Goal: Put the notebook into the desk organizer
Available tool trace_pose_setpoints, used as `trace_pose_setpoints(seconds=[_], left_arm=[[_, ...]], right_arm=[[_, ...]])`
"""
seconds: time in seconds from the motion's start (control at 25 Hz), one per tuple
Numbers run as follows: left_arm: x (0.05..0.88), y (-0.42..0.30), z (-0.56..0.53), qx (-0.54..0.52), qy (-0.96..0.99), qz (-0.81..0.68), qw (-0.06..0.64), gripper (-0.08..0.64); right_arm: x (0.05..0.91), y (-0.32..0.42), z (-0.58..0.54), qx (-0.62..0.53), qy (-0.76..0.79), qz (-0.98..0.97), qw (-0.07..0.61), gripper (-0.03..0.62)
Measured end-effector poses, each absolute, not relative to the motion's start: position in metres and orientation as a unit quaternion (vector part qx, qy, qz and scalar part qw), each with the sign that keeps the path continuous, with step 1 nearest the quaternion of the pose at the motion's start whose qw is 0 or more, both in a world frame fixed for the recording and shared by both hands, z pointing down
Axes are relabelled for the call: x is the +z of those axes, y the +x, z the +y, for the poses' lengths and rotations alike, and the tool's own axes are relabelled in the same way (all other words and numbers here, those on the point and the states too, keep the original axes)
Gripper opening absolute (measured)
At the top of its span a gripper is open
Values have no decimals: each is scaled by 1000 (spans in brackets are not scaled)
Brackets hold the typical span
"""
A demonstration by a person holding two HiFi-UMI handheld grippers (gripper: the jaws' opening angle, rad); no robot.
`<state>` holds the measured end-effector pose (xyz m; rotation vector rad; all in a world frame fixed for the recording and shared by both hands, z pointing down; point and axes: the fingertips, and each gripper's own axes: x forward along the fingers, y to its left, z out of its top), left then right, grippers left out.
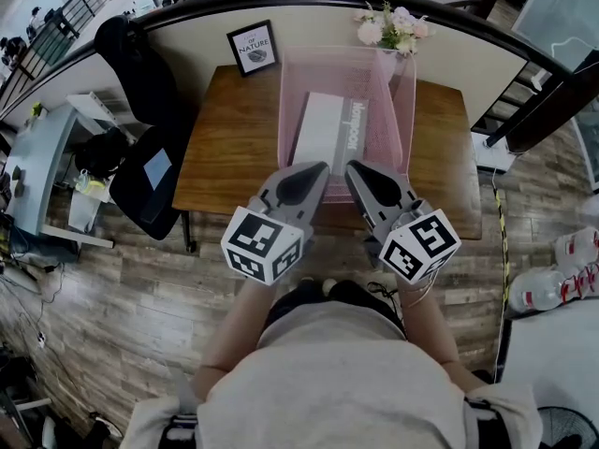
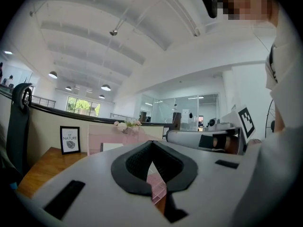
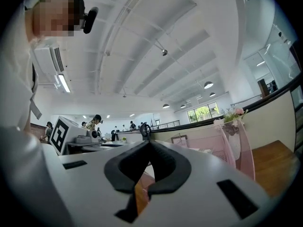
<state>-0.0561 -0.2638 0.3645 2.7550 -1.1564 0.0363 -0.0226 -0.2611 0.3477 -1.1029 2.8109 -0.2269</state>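
left claw (image 1: 316,167): clenched, empty | right claw (image 1: 355,167): clenched, empty | both side by side over near edge of bench (image 1: 234,148) | notebook (image 1: 318,131): inside pink desk organizer (image 1: 284,110), mid-bench, untouched by either claw

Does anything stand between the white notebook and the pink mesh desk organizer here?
Nothing visible does: the white notebook already lies inside the pink mesh desk organizer on the brown wooden table. The left gripper and right gripper point at the organizer's near end, jaws shut and empty.
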Motion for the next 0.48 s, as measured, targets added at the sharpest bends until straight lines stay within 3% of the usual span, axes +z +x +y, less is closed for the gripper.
trace_pose_setpoints(seconds=[0.48], left_arm=[[372,-52,-262,18,920,-381,88,14]], right_arm=[[354,-24,-261,-82,-358,928,58,11]])
